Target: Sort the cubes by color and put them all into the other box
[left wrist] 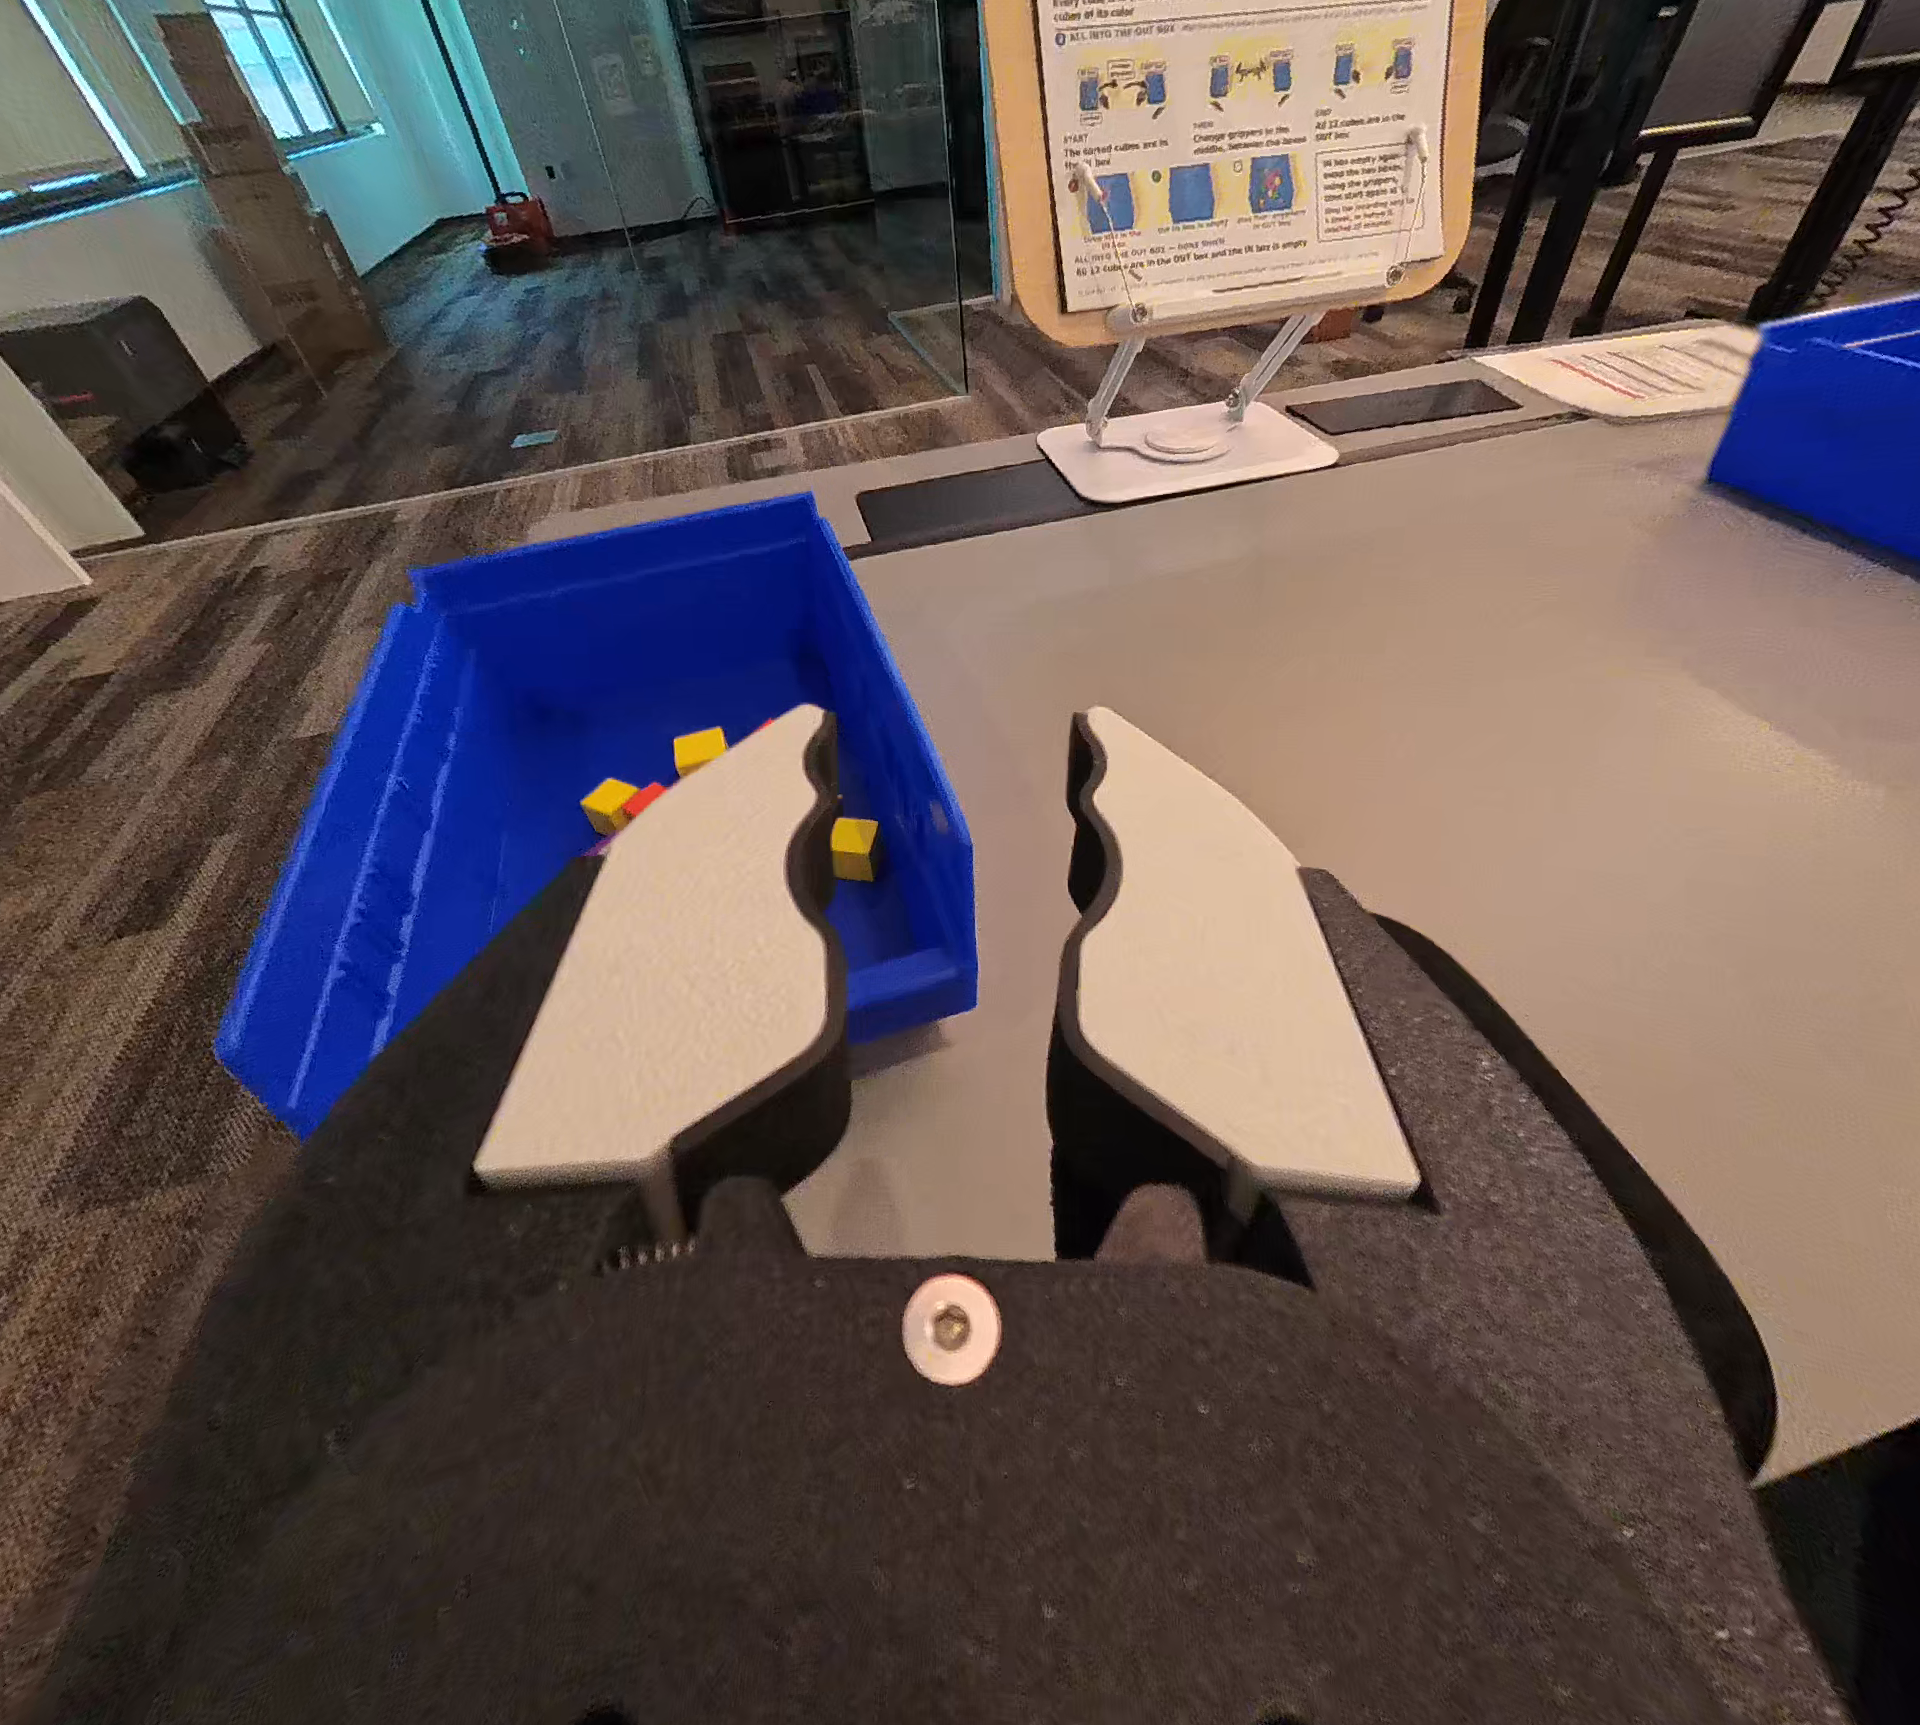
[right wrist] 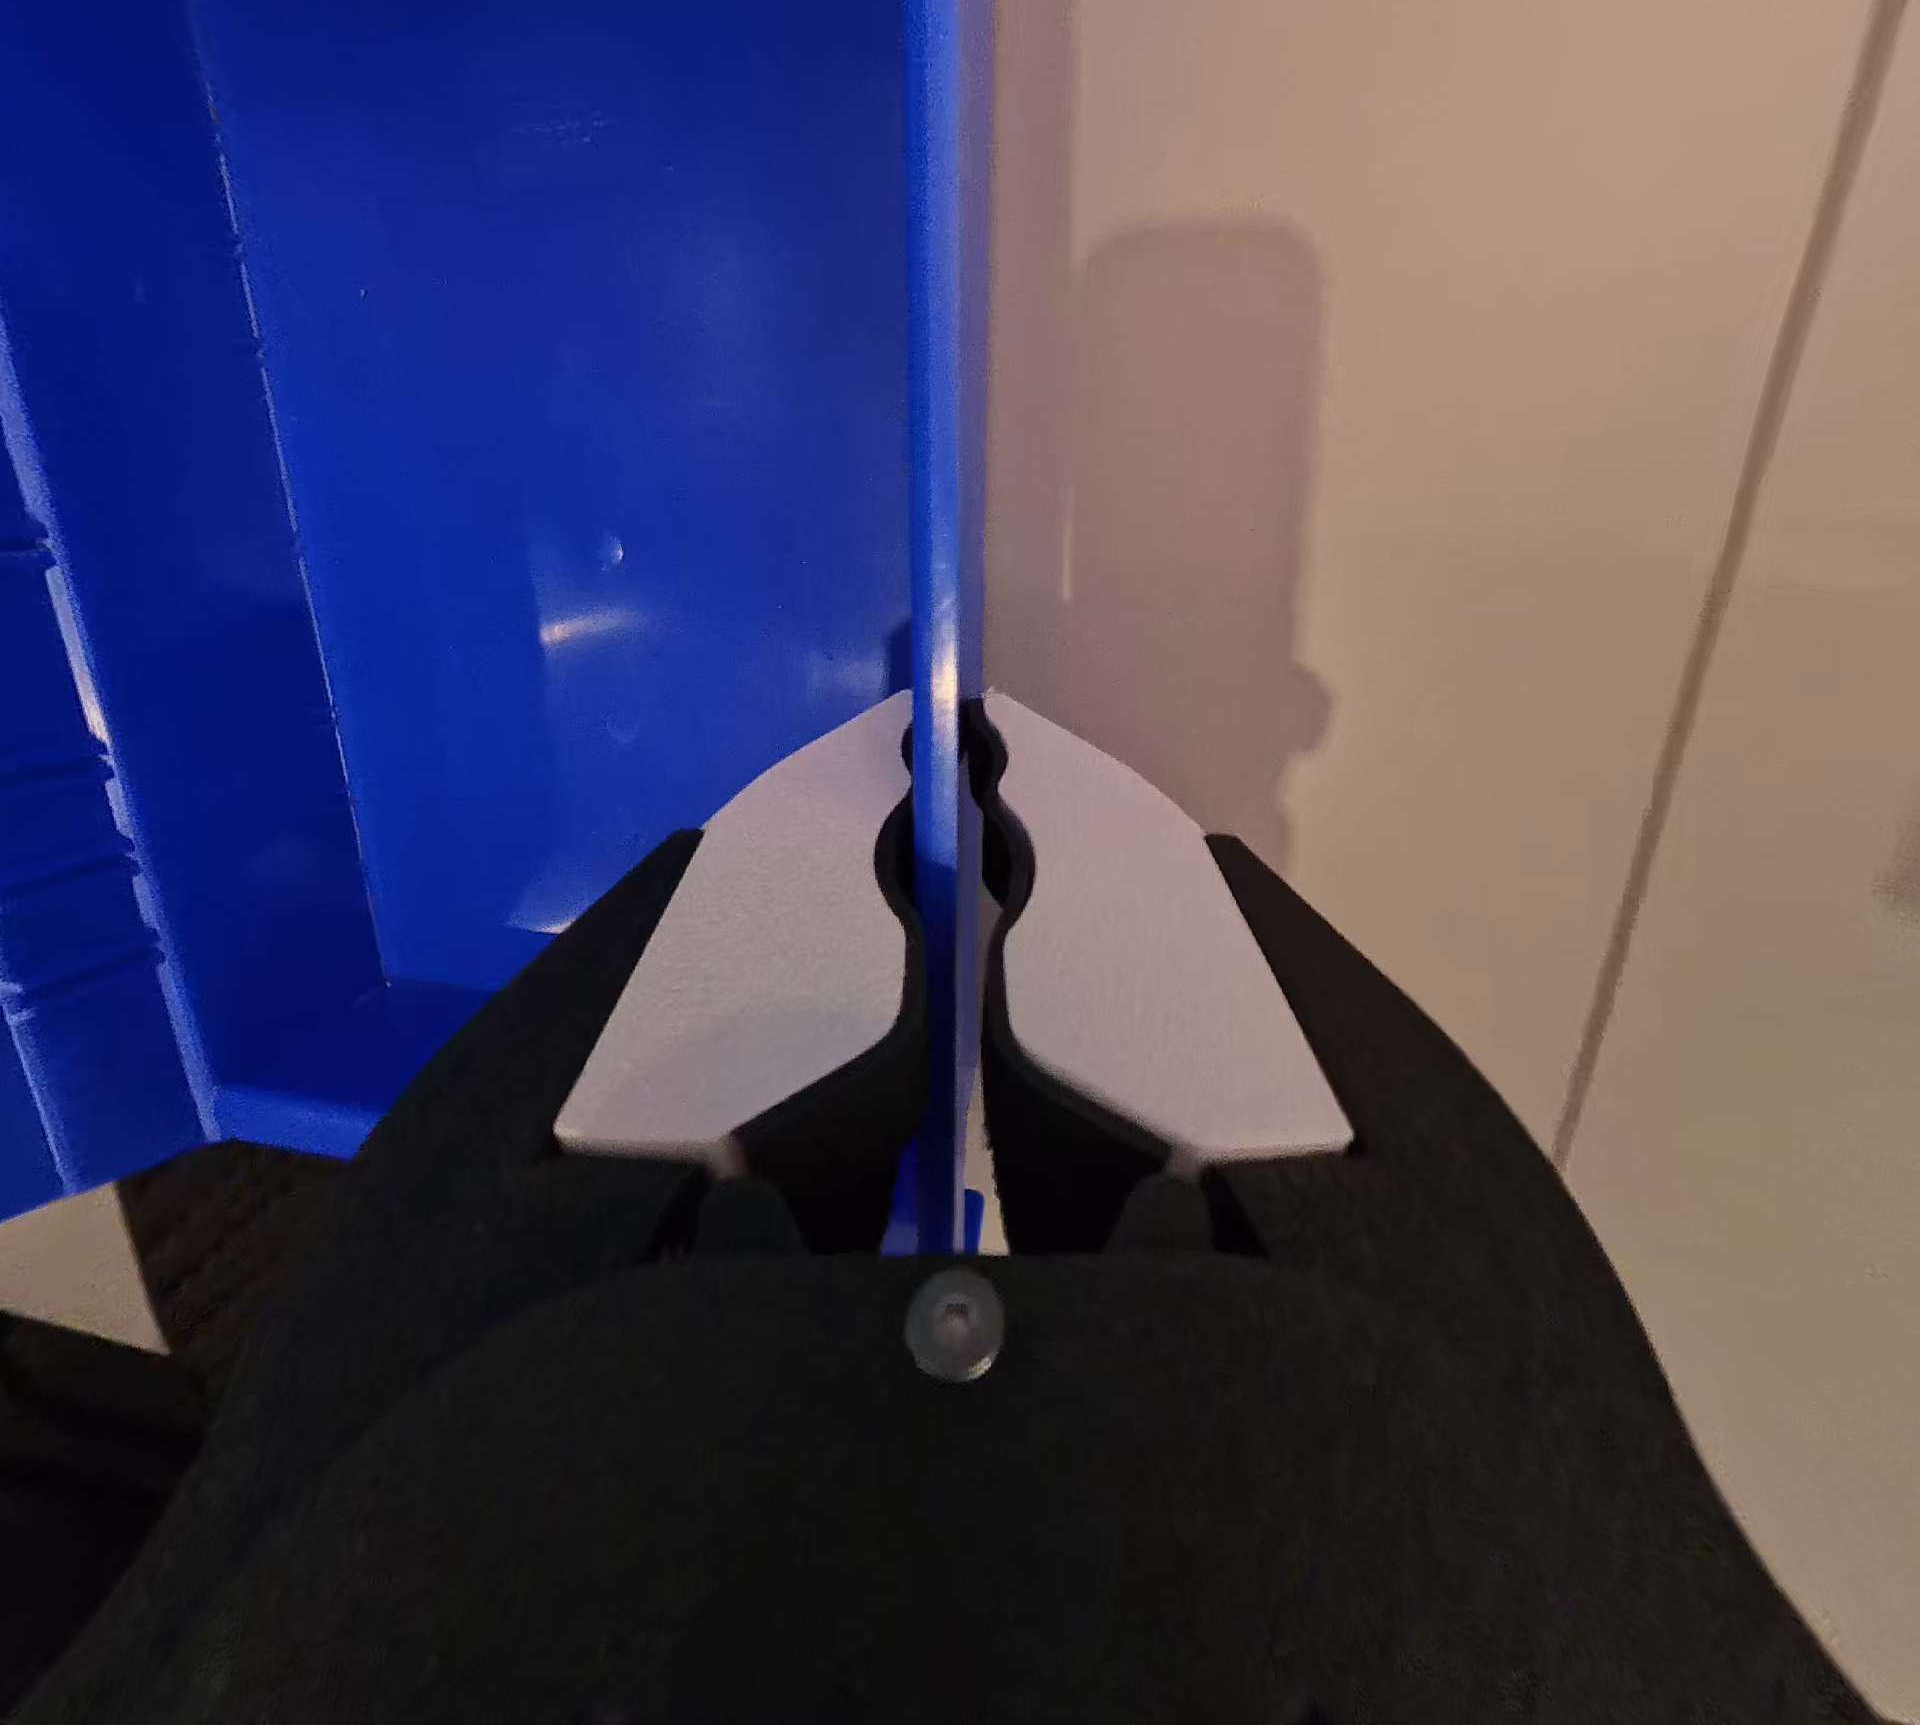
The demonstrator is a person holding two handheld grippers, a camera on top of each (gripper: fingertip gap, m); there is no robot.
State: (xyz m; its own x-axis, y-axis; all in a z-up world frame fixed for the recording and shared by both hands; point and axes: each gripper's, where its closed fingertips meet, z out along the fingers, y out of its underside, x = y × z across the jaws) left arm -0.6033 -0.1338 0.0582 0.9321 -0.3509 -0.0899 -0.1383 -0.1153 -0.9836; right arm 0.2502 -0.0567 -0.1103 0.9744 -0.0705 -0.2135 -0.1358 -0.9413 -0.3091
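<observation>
Left gripper (left wrist: pixel 951 719): fingers spread wide, nothing between them, held above the near edge of the grey table (left wrist: pixel 1351 740), just right of the cube bin.

Cube bin (left wrist: pixel 644 626): blue plastic, at the table's left corner, its left side at the table edge over the carpet. Inside show three yellow cubes (left wrist: pixel 698 748) (left wrist: pixel 608 805) (left wrist: pixel 854 847), a red cube (left wrist: pixel 644 799) touching the middle yellow one, and a sliver of purple; the left finger (left wrist: pixel 686 948) hides the rest of the contents.

Right gripper (right wrist: pixel 943 709): jaws closed tight on the thin side wall of the second blue bin (right wrist: pixel 520 428), one finger inside, one outside. What shows of that bin's interior holds no cubes. From the left wrist view, a corner of a blue bin (left wrist: pixel 1829 428) sits at the table's far right, well apart from the cube bin.

Surroundings: an instruction sheet with printed text and small pictures on a tan board (left wrist: pixel 1236 65), propped on a white stand (left wrist: pixel 1184 449) at the far table edge; a dark flat slab (left wrist: pixel 1403 406) and a printed paper (left wrist: pixel 1631 371) beside it. Beyond: glass partitions, shelving, stacked cardboard boxes (left wrist: pixel 260 200), a red object on the wood floor.
</observation>
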